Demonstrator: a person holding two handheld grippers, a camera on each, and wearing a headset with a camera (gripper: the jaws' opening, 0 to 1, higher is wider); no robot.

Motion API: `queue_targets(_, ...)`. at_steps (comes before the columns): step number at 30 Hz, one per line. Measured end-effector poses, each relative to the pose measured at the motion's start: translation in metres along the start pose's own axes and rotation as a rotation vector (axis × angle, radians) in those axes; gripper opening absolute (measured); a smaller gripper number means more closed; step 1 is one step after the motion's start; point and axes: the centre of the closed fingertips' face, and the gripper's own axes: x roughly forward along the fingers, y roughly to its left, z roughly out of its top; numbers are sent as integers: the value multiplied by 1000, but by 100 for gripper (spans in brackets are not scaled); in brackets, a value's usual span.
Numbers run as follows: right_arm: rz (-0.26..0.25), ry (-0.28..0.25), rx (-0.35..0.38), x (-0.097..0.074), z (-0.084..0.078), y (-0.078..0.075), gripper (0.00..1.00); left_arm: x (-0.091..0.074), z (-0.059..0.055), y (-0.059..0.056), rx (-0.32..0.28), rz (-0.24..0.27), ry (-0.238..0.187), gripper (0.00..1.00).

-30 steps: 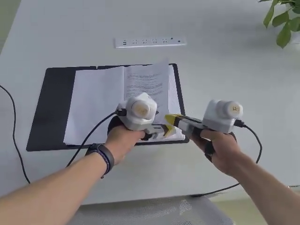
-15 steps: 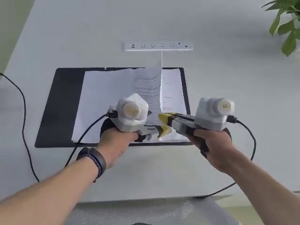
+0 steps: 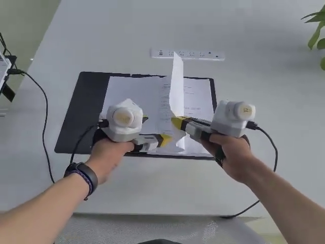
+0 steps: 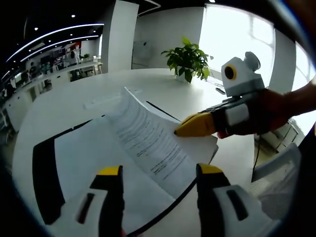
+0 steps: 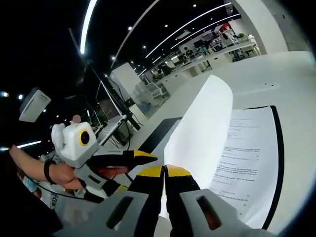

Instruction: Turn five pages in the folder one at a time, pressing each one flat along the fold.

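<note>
Right gripper: jaws are shut tight on the lower edge of one page, with the sheet pinched between the yellow tips. That pinch is why the page stands on edge instead of lying down.
Page: it rises straight ahead of the right jaws, upright over the fold. Its blank back faces them and its printed side faces the left jaws. I'd call it mid-turn.
Left gripper: jaws are apart with nothing between them. The lifted sheet's lower part hangs just ahead of them, and the right gripper's tip sits beyond it. It looks parked there to receive the page and smooth it.
Folder: it lies open and flat on the white table, below both sets of jaws. The next printed page is exposed beside the right jaws.
Next move, by my reckoning: carry the sheet over towards the left jaws, let go, then press along the fold.
Risk: a single thin sheet held at one edge could crease or tear if it is swung hard.
</note>
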Motion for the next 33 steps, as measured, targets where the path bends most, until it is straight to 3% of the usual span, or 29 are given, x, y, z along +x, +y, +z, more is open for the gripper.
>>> queue_targets(12,42,-4,-7,21,10,32,0,-57,-19,38,-34,100,-9,66)
queue_targets(26,94,8,-7,52,11,80,0,-95,-35,67,-62,169,-21,67)
queue_targets(33,122,20,-4,69,12,97,0,-108,-42,75,-82,189,-29,67)
